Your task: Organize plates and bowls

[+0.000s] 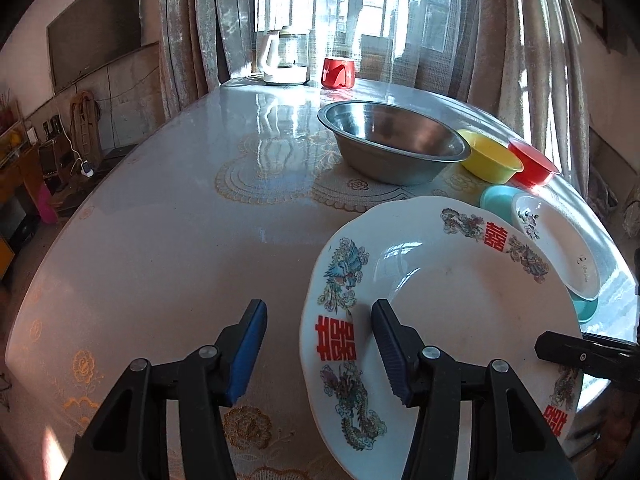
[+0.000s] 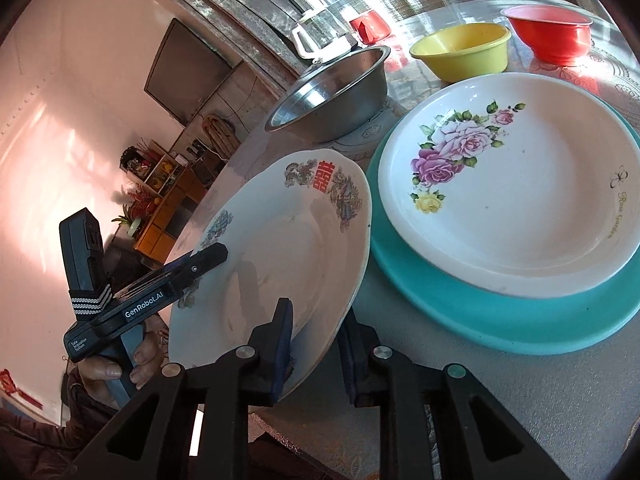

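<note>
Mid-transfer of the dragon plate [image 2: 280, 248], tilted and lifted off the tabletop [image 1: 160, 220]. Right tool [image 2: 316, 344] clenched on its near rim, one pad on each face. Left tool [image 1: 318, 344] released, straddling the opposite rim without pressing, one finger [image 1: 390, 344] over the plate's face. Just beyond the right tool, the rose plate [image 2: 520, 200] stacked on a teal plate [image 2: 480, 320]; steel bowl [image 2: 336, 92], yellow bowl [image 2: 460, 52] and red bowl [image 2: 552, 36] farther ahead. Next, probably: carry across, level out, lower onto the rose plate, then let go.

Home dining room: curtains [image 1: 192, 40], kettle [image 1: 286, 58], lace-clothed table [image 1: 160, 220].
</note>
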Available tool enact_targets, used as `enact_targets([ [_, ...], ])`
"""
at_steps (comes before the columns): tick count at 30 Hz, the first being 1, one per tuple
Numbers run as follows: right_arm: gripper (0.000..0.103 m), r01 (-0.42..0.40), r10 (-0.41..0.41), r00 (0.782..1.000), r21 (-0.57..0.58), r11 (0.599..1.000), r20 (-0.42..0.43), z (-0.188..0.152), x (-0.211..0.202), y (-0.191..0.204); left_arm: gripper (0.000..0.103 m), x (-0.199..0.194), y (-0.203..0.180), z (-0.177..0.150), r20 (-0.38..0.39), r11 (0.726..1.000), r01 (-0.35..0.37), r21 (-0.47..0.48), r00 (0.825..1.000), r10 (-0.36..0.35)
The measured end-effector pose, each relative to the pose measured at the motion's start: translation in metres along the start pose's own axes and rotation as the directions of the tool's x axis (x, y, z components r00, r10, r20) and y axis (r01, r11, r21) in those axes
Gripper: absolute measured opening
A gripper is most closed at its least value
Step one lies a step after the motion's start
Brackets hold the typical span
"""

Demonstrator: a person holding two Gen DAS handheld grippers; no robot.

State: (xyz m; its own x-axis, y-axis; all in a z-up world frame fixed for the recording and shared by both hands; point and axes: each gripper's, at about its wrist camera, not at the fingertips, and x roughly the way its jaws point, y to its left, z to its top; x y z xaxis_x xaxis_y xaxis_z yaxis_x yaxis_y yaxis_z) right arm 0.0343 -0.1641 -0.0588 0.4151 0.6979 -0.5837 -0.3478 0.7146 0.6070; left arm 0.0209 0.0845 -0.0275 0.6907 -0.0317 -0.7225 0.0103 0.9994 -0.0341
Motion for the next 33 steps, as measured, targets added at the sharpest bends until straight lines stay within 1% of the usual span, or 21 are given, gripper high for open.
enact_targets([
  [3,0.021,-0.014,0.014,1.0,0.007,1.0,0.008,0.0,0.001,-0.001,0.054,0.002,-0.005,-0.002,0.002,1.0,-0.017,0.025,1.0,0.017],
  [7,0.021,-0.044,0.044,0.999,0.029,0.999,0.021,-0.002,0.001,-0.006,0.054,0.005,-0.009,-0.004,0.001,1.0,-0.002,0.031,1.0,0.002],
  [14,0.021,-0.042,0.042,0.999,0.008,0.999,0.031,-0.004,0.0,-0.004,0.054,0.006,-0.014,-0.005,0.011,0.999,-0.007,0.04,1.0,0.006],
  [26,0.021,-0.035,0.035,0.999,-0.002,0.999,0.037,-0.002,0.004,-0.002,0.053,0.005,-0.016,-0.006,0.008,0.999,0.019,0.044,1.0,-0.02],
  [33,0.021,-0.02,0.02,0.999,-0.006,1.0,0.031,-0.001,0.004,0.001,0.053,0.003,-0.017,-0.007,0.006,0.999,0.023,0.045,1.0,-0.023],
])
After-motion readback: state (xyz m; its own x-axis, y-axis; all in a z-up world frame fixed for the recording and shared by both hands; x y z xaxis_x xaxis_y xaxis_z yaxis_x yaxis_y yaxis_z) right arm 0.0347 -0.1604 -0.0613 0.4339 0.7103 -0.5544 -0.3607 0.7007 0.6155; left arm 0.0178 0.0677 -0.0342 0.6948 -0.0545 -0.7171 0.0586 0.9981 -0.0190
